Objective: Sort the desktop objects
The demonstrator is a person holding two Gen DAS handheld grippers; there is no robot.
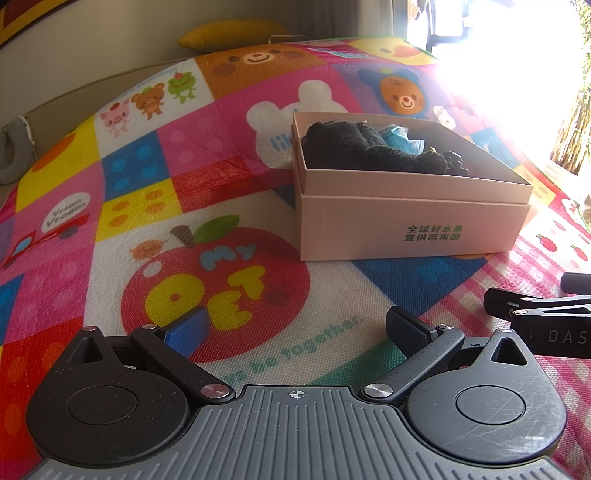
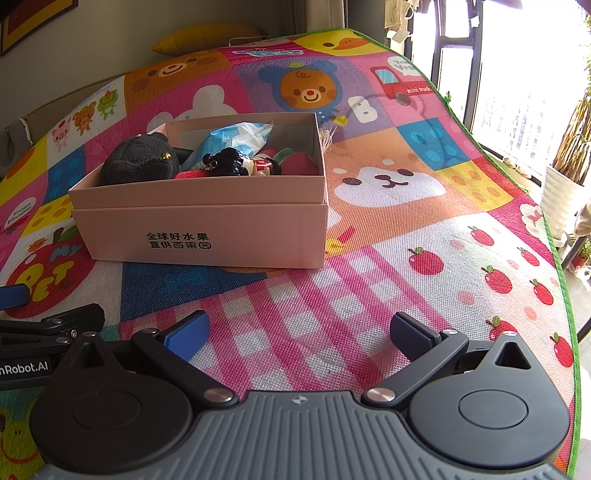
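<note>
A pink cardboard box [image 1: 406, 225] with green Chinese print stands on the colourful play mat; it also shows in the right wrist view [image 2: 207, 236]. Inside lie a dark plush toy [image 2: 136, 162], also in the left view [image 1: 354, 147], a blue and white packet [image 2: 236, 138], a small black-haired figurine [image 2: 240, 164] and some red and pink items. My left gripper [image 1: 295, 328] is open and empty, low over the mat in front of the box. My right gripper [image 2: 299, 332] is open and empty, to the right of the left one.
The cartoon play mat [image 2: 406, 258] covers the whole surface, its green edge [image 2: 554, 236] on the right. A yellow cushion [image 1: 229, 33] lies at the far end. A potted plant [image 2: 569, 184] stands beyond the right edge by the window.
</note>
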